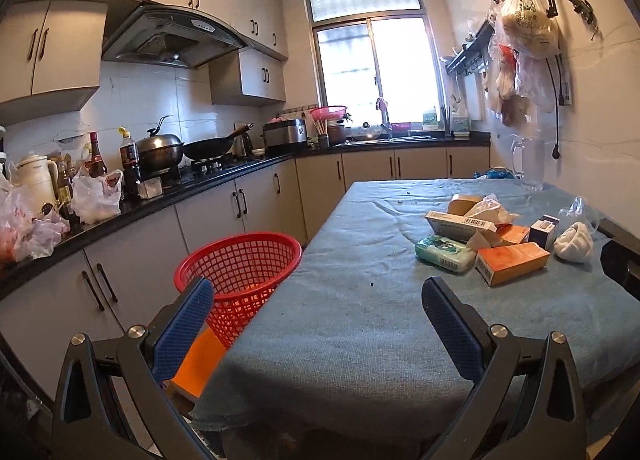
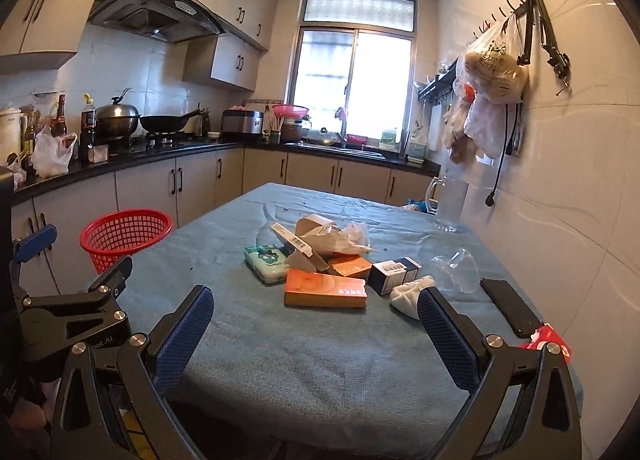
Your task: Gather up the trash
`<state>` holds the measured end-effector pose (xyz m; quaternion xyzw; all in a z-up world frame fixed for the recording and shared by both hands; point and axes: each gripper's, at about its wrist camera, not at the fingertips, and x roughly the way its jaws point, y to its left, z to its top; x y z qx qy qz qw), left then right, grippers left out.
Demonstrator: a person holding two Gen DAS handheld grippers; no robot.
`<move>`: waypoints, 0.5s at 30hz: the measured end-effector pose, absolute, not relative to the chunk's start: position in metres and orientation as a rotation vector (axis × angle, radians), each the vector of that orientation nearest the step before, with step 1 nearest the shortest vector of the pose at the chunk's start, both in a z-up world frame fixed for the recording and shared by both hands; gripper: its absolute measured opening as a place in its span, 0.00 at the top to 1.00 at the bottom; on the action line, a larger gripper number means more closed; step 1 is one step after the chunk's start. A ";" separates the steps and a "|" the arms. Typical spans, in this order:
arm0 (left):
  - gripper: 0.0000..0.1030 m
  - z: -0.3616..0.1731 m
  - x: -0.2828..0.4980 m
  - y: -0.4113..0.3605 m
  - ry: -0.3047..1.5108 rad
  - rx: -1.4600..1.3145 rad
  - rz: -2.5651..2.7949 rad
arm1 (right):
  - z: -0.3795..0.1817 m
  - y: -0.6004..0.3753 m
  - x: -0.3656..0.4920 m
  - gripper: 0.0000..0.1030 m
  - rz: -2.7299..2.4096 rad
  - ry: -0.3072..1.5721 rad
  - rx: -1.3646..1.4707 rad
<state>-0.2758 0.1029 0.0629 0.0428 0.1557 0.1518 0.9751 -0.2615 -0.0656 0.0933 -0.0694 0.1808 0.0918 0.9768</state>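
Currently both hand-held grippers, left (image 1: 318,314) and right (image 2: 316,324), are hovering wide apart and empty over the desk's (image 2: 320,360) near edge. Trash is lying mid-desk; the orange box (image 2: 325,288) is sitting nearest, so closing squarely across its narrow sides, then carrying it to the red basket (image 2: 125,233) off the left edge, seems wisest.

A heap of boxes (image 2: 325,287), a tissue pack (image 2: 265,263) and crumpled wrappers (image 2: 340,240) lies on the surface (image 2: 320,360) toward its right side, with a wadded cloth (image 2: 408,294) and what seems a clear cup (image 2: 458,268) to the right of the heap. A phone (image 2: 510,306) lies nearer the wall, and a pitcher (image 2: 450,202) stands behind at the far right corner. The basket (image 1: 240,272) sits off the surface's left edge, before the cabinets (image 1: 224,204).
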 end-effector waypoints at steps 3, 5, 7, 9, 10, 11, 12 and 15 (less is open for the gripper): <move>0.00 0.063 -0.276 0.105 0.320 0.083 0.301 | 0.092 -0.064 -0.259 0.00 0.187 0.375 -0.143; 0.00 0.064 -0.275 0.105 0.323 0.084 0.302 | 0.091 -0.064 -0.258 0.00 0.186 0.377 -0.145; 0.00 0.063 -0.275 0.104 0.322 0.083 0.299 | 0.090 -0.065 -0.258 0.00 0.181 0.381 -0.146; 0.00 0.063 -0.275 0.104 0.322 0.085 0.301 | 0.089 -0.065 -0.256 0.00 0.182 0.386 -0.142; 0.00 0.063 -0.275 0.104 0.324 0.085 0.299 | 0.089 -0.065 -0.256 0.00 0.180 0.389 -0.140; 0.00 0.063 -0.275 0.103 0.325 0.087 0.301 | 0.088 -0.066 -0.255 0.00 0.178 0.392 -0.138; 0.00 0.063 -0.275 0.104 0.324 0.086 0.300 | 0.088 -0.066 -0.254 0.00 0.178 0.397 -0.136; 0.00 0.063 -0.275 0.103 0.325 0.086 0.301 | 0.086 -0.066 -0.252 0.00 0.171 0.409 -0.133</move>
